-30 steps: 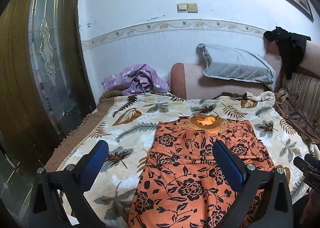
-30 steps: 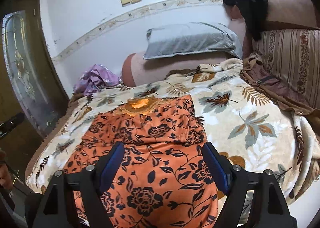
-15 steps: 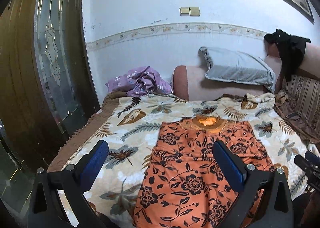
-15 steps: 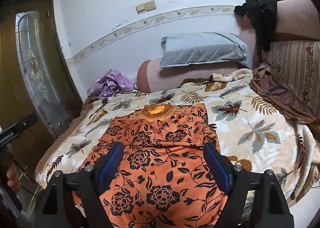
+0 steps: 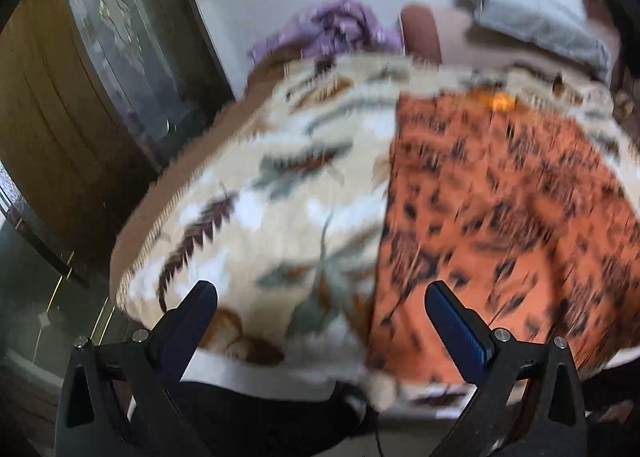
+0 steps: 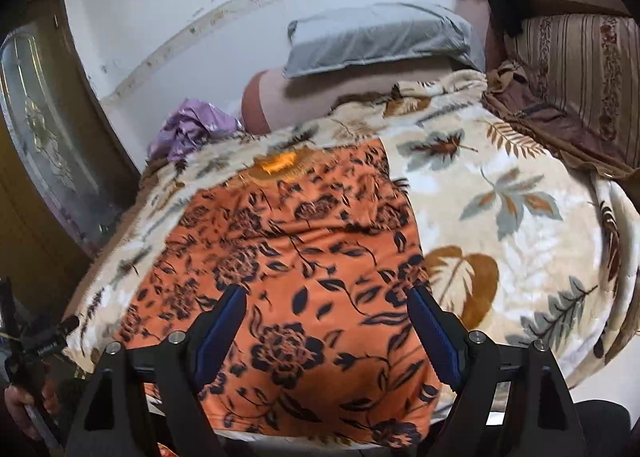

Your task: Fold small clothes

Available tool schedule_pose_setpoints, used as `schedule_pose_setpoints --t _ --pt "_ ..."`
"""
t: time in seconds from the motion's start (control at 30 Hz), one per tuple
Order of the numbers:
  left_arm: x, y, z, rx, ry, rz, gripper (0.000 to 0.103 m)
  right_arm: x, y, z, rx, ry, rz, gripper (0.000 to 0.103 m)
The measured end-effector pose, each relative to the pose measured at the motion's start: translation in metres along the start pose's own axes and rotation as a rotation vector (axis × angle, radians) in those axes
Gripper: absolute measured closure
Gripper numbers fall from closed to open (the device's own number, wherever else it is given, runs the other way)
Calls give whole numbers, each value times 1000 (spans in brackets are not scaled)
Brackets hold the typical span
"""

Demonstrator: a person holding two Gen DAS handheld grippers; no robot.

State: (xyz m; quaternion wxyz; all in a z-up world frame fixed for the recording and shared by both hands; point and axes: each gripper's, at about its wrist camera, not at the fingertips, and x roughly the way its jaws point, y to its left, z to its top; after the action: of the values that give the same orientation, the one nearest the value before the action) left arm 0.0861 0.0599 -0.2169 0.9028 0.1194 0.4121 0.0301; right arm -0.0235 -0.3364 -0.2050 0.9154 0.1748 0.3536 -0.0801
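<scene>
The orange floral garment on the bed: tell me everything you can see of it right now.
The orange floral garment lies spread flat on the leaf-print blanket, neckline toward the pillows, with a yellow-orange embroidered collar. It looks like thin, soft cloth printed with dark flowers and vines. A crosswise crease runs below the collar. Its hem hangs over the bed's near edge. Both tongs, left and right, are open above it, gripping nothing.

Blanket (image 6: 500, 217) open R of garment (image 6: 304, 277); pillow (image 6: 376, 37), purple cloth (image 6: 192, 129) at back.
</scene>
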Motion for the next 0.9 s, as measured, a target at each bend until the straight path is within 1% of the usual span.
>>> schedule_pose_setpoints --t 0.1,0.17,0.27,0.4,0.5,0.7,0.9 --pt "9 0 -13 5 26 -1 0 10 -6 -7 8 30 -9 18" --pt "9 -2 -16 5 15 1 0 15 -6 -11 9 39 -20 18" --pt "3 -7 -8 4 -23 -3 0 18 0 -9 1 37 -16 18" --pt "-6 -20 9 16 -83 -27 0 13 17 -3 -48 12 -14 18" --pt "-5 -26 19 18 -97 -51 0 13 24 -4 -73 18 -18 18" --pt "5 -35 20 29 -85 -69 0 25 21 -14 -51 70 -42 18" --pt "13 -32 17 15 -65 -78 0 28 25 -18 -60 83 -46 18"
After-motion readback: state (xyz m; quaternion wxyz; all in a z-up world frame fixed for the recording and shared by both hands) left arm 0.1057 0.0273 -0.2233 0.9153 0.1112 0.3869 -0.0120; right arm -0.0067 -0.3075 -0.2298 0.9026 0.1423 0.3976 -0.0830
